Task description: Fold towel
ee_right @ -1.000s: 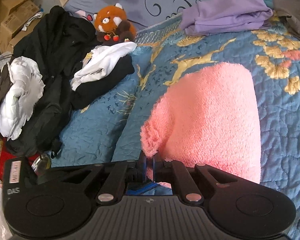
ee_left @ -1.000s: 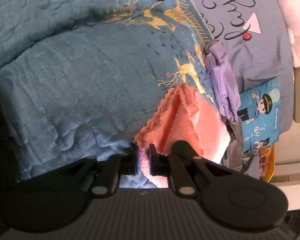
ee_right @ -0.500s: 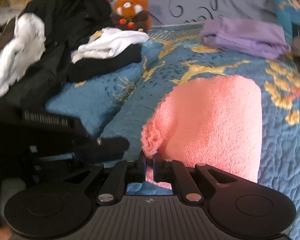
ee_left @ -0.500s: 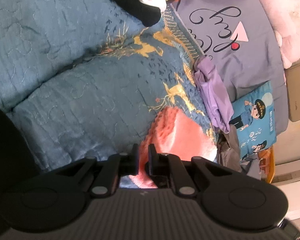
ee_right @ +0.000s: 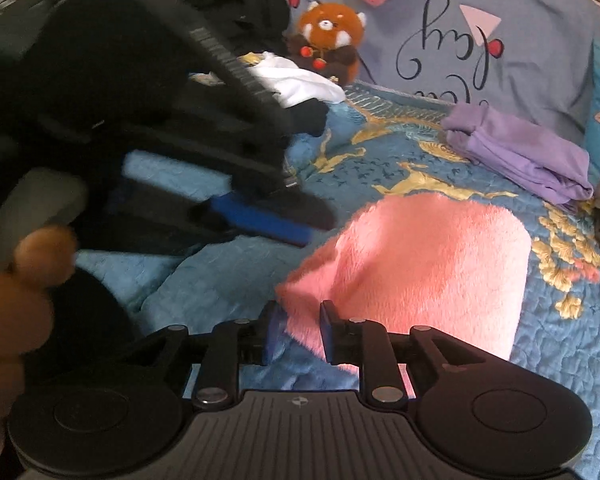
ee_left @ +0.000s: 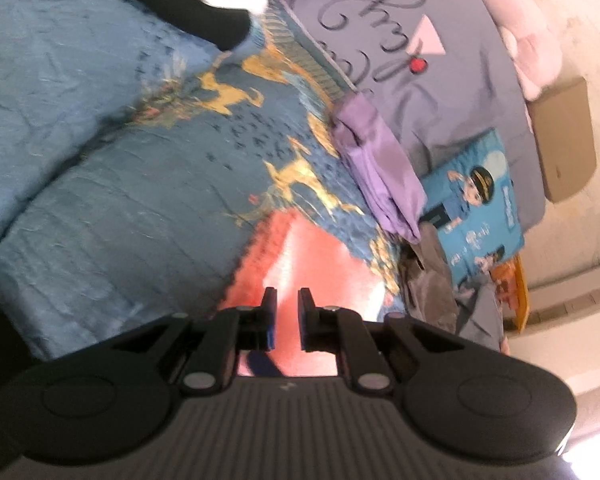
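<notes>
**Pink towel folded on the bed**

We see the towel (ee_right: 420,272) lying folded on the blue quilt (ee_right: 380,168) of the bed, near a purple cloth (ee_right: 516,152). Our right tool (ee_right: 298,320) has just been opening: its jaws now stand apart with the towel's near corner between them, pads not pressing it. Our left tool (ee_left: 285,300) hangs above the towel (ee_left: 320,264), jaws slightly apart and holding nothing. A hand (ee_right: 16,288) grips it at the left.

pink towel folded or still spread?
Folded. The towel lies doubled on the quilt with a rounded fold at its far end; the right tool's jaws have just been opening around its corner.
</notes>
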Tool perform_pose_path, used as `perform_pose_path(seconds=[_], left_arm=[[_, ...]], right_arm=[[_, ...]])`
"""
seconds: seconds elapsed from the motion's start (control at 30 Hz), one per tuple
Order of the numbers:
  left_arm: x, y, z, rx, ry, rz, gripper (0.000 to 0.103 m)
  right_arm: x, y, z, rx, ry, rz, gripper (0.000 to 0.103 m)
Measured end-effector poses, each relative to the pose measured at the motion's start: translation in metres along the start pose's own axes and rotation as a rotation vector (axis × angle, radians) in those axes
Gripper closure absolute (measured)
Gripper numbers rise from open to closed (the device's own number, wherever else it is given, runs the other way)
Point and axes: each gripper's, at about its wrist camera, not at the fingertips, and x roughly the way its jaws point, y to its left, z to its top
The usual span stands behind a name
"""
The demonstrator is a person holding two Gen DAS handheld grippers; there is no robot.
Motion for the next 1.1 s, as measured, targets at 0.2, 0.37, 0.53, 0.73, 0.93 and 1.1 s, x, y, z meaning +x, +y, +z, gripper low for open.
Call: perform_pose_path(seconds=[0.2,0.37,0.53,0.73,0.93,1.1], left_arm=[[0.013,-0.009,-0.008,0.041,0.038,0.005,0.093],[0.026,-0.011,-0.014,0.083,0.062,0.088,0.093],[0.033,-0.012,-0.021,0.112,0.079,0.129,0.087],[0.045,-0.003,-0.025,0.110,0.098,0.176,0.084],[0.039,-0.007,-0.022,0.109,0.081,0.151,0.084],[0.019,-0.034,-0.006,0.146,0.038,0.044,0.075]], right_arm=[[-0.035,-0.021,-0.017,0.022,-0.026,-0.049,0.080],[-0.053,-0.046,-0.015,0.096,-0.082,-0.115,0.072],[-0.028,-0.061,-0.002,0.157,-0.059,-0.120,0.073],[0.000,-0.086,-0.016,0.241,0.083,-0.111,0.080],[-0.016,-0.102,-0.009,0.345,0.063,-0.044,0.081],[-0.032,-0.120,0.012,0.400,-0.038,-0.060,0.068]])
